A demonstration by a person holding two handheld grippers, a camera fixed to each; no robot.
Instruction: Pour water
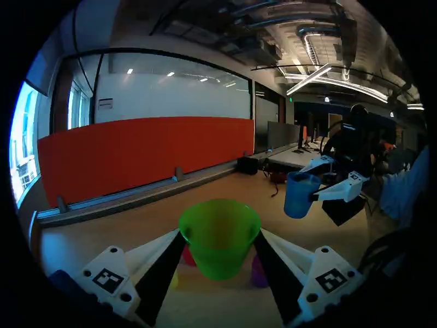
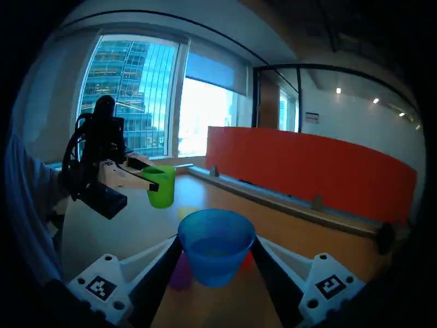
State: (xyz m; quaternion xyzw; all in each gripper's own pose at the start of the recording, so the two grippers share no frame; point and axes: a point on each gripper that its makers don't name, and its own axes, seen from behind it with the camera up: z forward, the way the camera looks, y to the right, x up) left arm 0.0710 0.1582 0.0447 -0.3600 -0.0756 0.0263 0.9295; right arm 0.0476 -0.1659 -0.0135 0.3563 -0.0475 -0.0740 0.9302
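A green plastic cup (image 1: 220, 236) stands upright between the fingers of my left gripper (image 1: 218, 246), which is shut on it, lifted above the wooden table (image 1: 136, 218). A blue plastic cup (image 2: 216, 253) is held upright by my right gripper (image 2: 216, 257), shut on its sides. In the left gripper view the blue cup (image 1: 299, 194) hangs to the right, carried by the right gripper (image 1: 319, 191). In the right gripper view the green cup (image 2: 160, 186) is off to the left in the left gripper (image 2: 150, 183). The two cups are apart.
Small coloured cups stand on the table below: purple (image 1: 258, 271), pink (image 1: 188, 256), yellow (image 2: 185, 212) and purple (image 2: 180, 271). An orange divider panel (image 1: 142, 147) runs along the table's far edge. A person's sleeve (image 2: 27, 208) is at the left; windows lie behind.
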